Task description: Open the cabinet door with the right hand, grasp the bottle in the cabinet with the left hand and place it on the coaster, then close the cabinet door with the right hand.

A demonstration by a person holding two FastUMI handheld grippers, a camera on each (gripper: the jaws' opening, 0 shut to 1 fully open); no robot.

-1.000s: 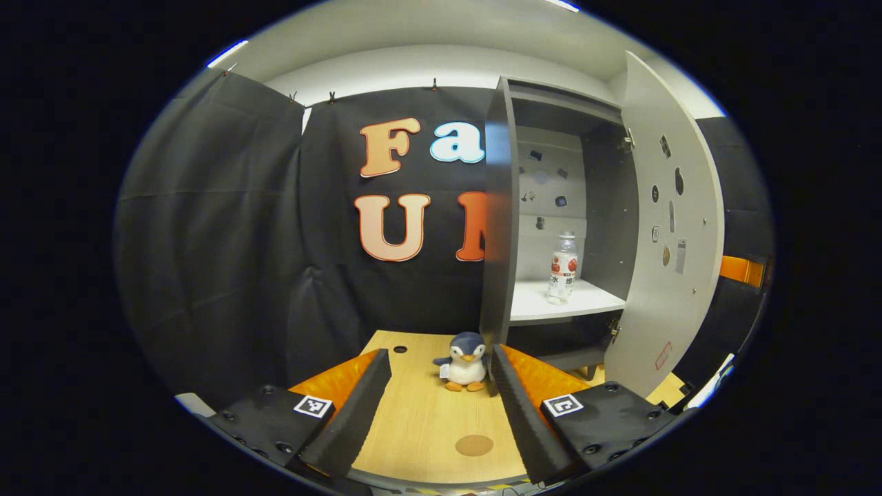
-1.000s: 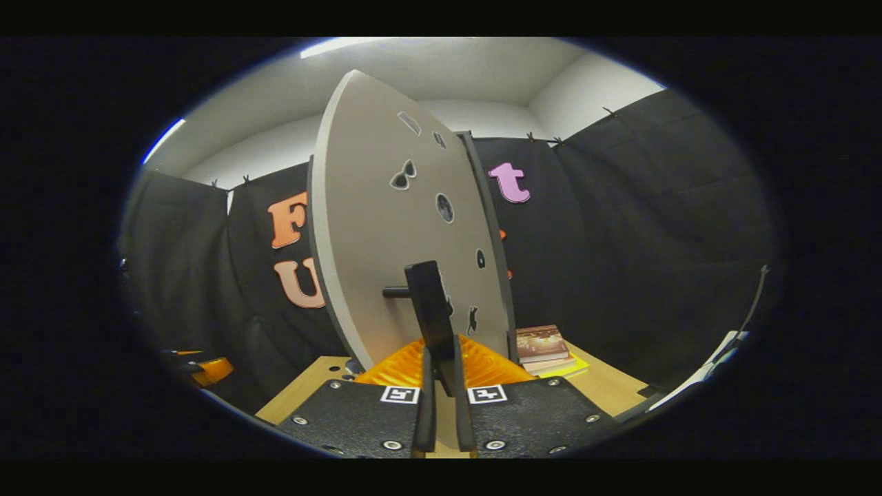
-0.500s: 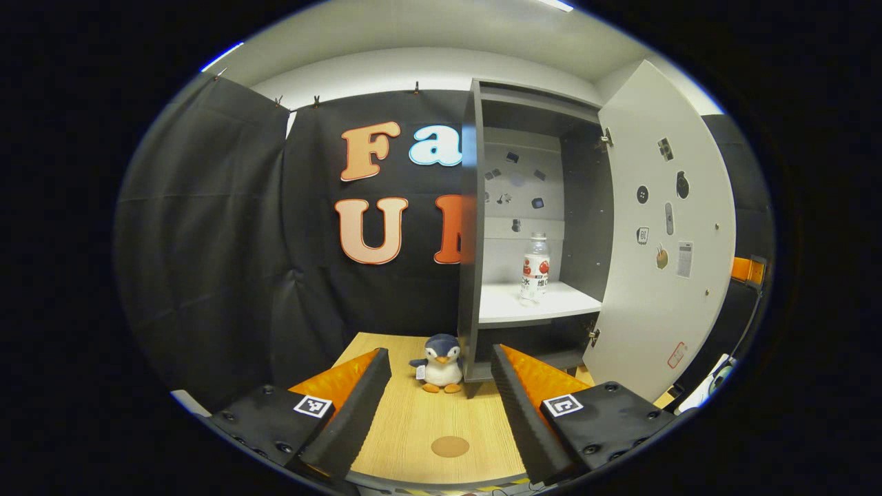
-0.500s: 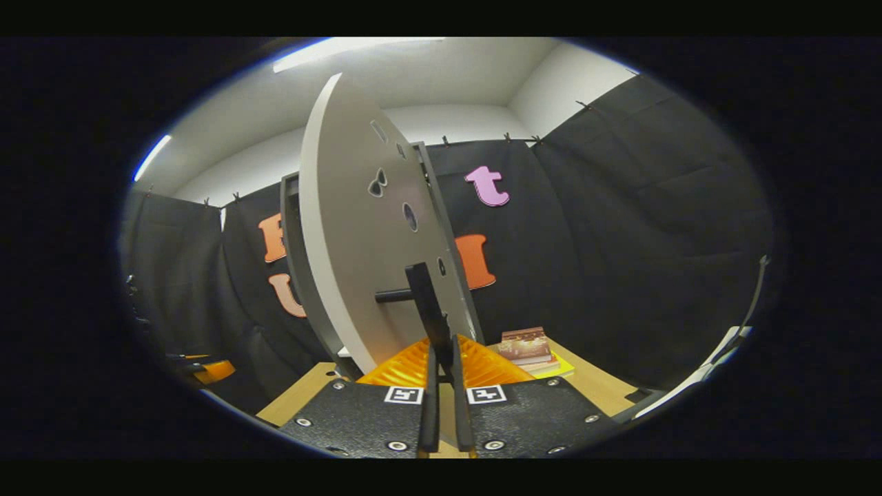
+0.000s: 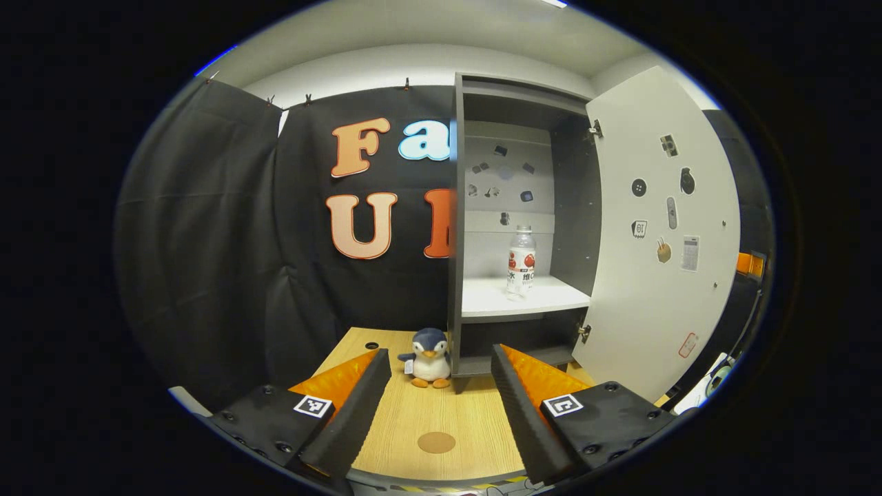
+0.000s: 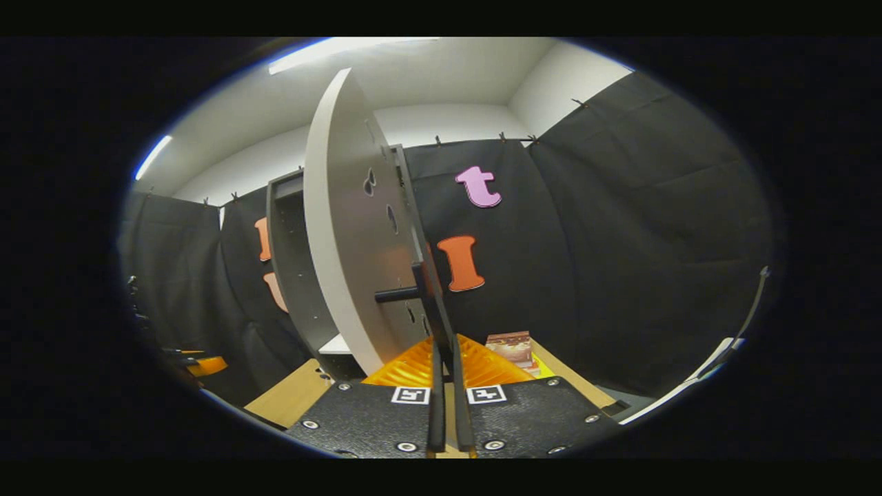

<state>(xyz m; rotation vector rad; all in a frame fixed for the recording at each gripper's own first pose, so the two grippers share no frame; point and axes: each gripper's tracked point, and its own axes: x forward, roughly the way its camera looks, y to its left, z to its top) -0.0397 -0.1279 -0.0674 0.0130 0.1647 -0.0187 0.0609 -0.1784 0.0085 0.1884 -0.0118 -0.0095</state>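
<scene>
A grey cabinet stands on the wooden table with its pale door swung wide to the right. On its white shelf stands a clear bottle with a red and white label. A round brown coaster lies on the table between the fingers of my left gripper, which is open and well short of the cabinet. In the right gripper view the door is seen nearly edge-on, and my right gripper is shut on its dark handle.
A plush penguin sits on the table just left of the cabinet's foot. A stack of books lies on the table to the right of the door. Black cloth walls close the booth on all sides.
The right gripper has pulled the door further open, so it now shows nearly edge-on. The left gripper view has shifted, bringing the cabinet's inside and the bottle closer to the middle.
</scene>
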